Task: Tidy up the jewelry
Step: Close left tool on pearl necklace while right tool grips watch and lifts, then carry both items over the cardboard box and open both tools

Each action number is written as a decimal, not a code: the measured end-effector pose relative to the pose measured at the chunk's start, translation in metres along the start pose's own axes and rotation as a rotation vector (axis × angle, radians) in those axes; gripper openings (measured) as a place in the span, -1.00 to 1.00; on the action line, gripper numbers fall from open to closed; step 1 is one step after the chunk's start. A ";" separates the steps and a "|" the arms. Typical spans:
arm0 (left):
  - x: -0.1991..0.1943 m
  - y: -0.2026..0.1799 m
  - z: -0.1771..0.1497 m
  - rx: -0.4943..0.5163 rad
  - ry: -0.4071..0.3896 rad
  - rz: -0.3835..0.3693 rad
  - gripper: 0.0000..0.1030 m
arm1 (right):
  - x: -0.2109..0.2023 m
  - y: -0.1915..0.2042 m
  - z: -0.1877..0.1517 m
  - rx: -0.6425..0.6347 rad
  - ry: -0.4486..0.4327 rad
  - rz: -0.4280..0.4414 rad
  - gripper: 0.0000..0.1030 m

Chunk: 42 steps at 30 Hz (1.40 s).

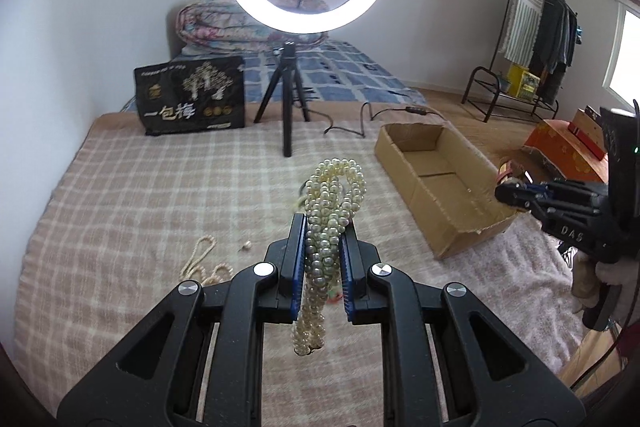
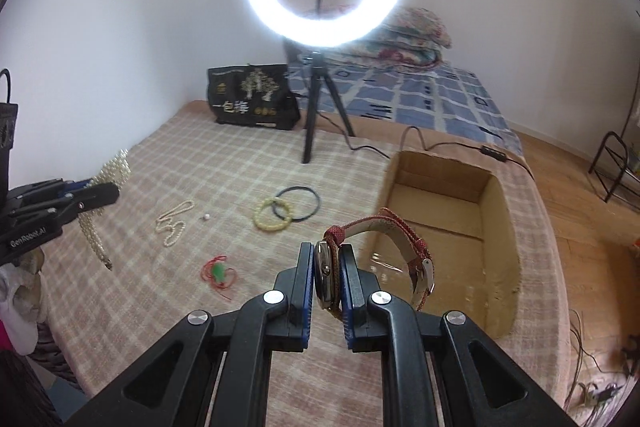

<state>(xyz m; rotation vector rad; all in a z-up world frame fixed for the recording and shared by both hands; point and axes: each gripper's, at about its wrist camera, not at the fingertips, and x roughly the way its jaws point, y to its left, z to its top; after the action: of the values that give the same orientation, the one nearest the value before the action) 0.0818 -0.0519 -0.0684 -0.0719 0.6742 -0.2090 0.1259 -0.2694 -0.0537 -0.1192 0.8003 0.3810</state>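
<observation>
Tools (image 1: 323,227) (image 2: 326,259) angled downward, gripping jewelry.

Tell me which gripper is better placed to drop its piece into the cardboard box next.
Right. The right gripper holds the watch at the cardboard box edge; the left gripper holds pearls farther away.

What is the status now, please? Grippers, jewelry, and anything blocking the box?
Left gripper shut on pearl necklace. Right gripper shut on red-strap wristwatch. Cardboard box open, nothing visible inside. Nothing blocking.
</observation>
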 end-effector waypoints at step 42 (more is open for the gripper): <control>0.217 -0.160 0.098 0.082 0.169 -0.189 -0.73 | 0.048 -0.117 -0.020 0.232 0.137 -0.155 -0.80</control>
<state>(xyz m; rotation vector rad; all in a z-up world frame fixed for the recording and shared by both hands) 0.2816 -0.2553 -0.1035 -0.0396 0.8273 -0.4282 0.1868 -0.3693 -0.1065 0.0100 0.9584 0.1321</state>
